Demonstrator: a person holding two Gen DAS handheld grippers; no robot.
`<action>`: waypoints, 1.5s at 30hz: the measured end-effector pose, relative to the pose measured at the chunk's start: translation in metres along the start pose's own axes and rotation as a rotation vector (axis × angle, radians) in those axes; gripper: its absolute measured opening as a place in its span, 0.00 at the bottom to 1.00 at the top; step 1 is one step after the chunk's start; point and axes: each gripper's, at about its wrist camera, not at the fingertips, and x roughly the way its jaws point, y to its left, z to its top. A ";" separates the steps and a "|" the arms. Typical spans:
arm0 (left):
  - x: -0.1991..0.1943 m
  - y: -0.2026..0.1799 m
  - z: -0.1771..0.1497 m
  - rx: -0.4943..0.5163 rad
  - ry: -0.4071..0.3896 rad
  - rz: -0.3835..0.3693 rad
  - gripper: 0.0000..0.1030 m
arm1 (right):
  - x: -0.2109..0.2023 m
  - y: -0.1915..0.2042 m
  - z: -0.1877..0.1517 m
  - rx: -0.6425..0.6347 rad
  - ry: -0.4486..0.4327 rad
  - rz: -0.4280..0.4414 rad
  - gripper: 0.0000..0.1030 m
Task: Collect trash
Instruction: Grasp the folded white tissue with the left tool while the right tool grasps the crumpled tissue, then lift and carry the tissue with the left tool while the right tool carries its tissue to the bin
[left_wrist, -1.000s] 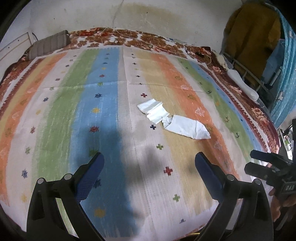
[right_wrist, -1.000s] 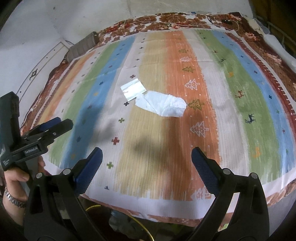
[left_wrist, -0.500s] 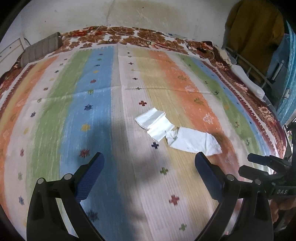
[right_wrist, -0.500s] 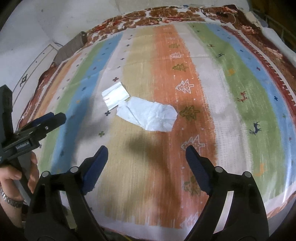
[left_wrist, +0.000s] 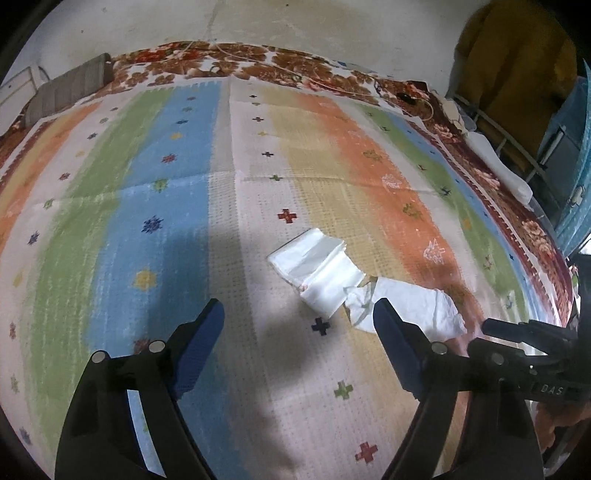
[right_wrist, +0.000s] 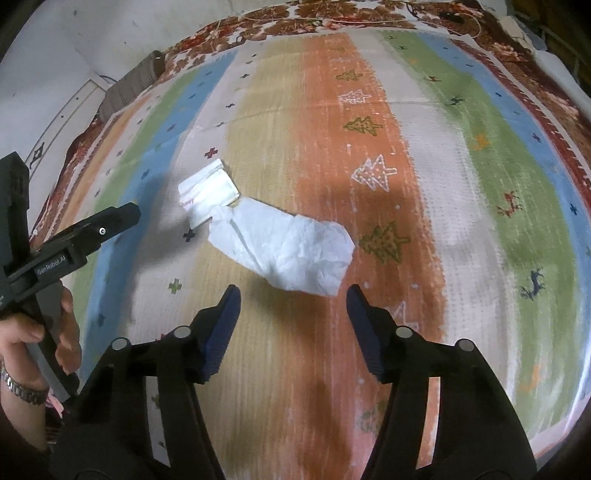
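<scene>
Two pieces of trash lie touching on a striped blanket (left_wrist: 177, 206): a folded white plastic wrapper (left_wrist: 314, 267) (right_wrist: 208, 197) and a crumpled white tissue (left_wrist: 410, 306) (right_wrist: 288, 251). My left gripper (left_wrist: 297, 317) hovers just short of the wrapper, its jaws closing with nothing between them. Its right finger (left_wrist: 397, 343) overlaps the tissue's near edge in the picture. My right gripper (right_wrist: 293, 302) hangs just short of the tissue's near end, jaws closing, nothing between the pads. Each gripper also shows at the edge of the other's view.
The striped blanket (right_wrist: 480, 184) covers a bed with a floral-bordered sheet (left_wrist: 258, 62). A grey cushion (left_wrist: 70, 90) lies at the far left corner. A cord (left_wrist: 417, 98) and a white bundle (left_wrist: 498, 173) lie along the right side. A hand (right_wrist: 33, 332) holds the left gripper.
Both grippers have come forward and down toward the trash, which now looks larger and nearer. Both sets of jaws have narrowed, the right one more than the left.
</scene>
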 end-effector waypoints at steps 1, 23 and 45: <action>0.002 -0.002 0.001 0.010 -0.001 0.002 0.78 | 0.004 0.000 0.003 -0.003 0.002 -0.003 0.50; 0.064 -0.005 0.013 -0.006 0.071 0.073 0.09 | 0.032 -0.001 0.007 -0.049 0.034 -0.037 0.05; -0.049 -0.005 -0.002 -0.099 0.069 0.125 0.04 | -0.063 0.061 -0.025 -0.221 -0.064 -0.066 0.03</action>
